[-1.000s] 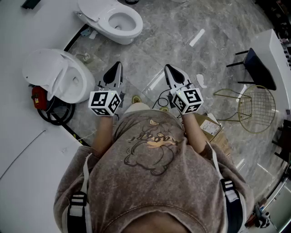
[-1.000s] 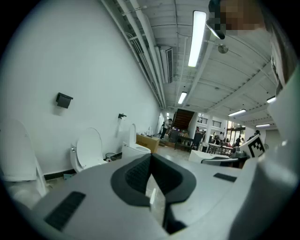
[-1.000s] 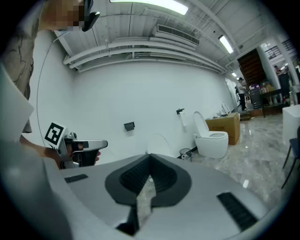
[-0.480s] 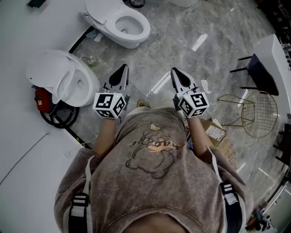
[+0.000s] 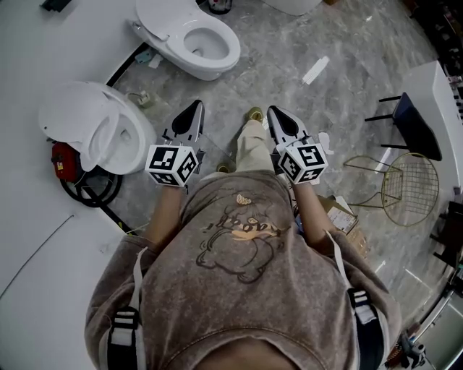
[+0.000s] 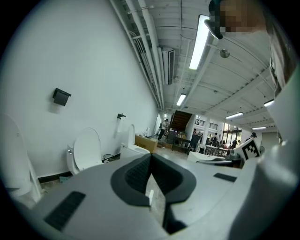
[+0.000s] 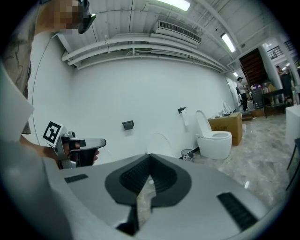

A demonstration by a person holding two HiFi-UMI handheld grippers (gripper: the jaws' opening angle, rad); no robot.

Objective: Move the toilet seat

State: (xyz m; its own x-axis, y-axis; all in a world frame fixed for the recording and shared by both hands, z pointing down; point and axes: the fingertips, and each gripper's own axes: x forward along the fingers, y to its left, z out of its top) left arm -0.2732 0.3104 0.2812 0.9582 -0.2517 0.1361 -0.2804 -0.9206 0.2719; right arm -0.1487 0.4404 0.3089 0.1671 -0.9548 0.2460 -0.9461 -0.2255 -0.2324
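Note:
Two white toilets stand along the white wall. The nearer toilet (image 5: 98,126) is at the left with its seat and lid raised. The farther toilet (image 5: 192,36) is at the top, its lid (image 5: 155,14) also up. My left gripper (image 5: 195,108) and right gripper (image 5: 273,112) are held side by side in front of the person's chest, both shut and empty, well apart from either toilet. In the left gripper view the shut left gripper (image 6: 151,157) points toward an upright toilet lid (image 6: 87,149). In the right gripper view the right gripper (image 7: 149,157) faces a toilet (image 7: 214,137).
A black stool (image 5: 409,115), a gold wire chair (image 5: 405,177) and a cardboard box (image 5: 340,213) stand at the right. A red device (image 5: 64,159) with a black hose lies beside the nearer toilet. The person's leg (image 5: 249,141) reaches forward between the grippers over grey marble floor.
The person has stepped forward, and one leg now shows between the grippers. Both toilets have slid lower and closer in the head view. Both grippers stay shut.

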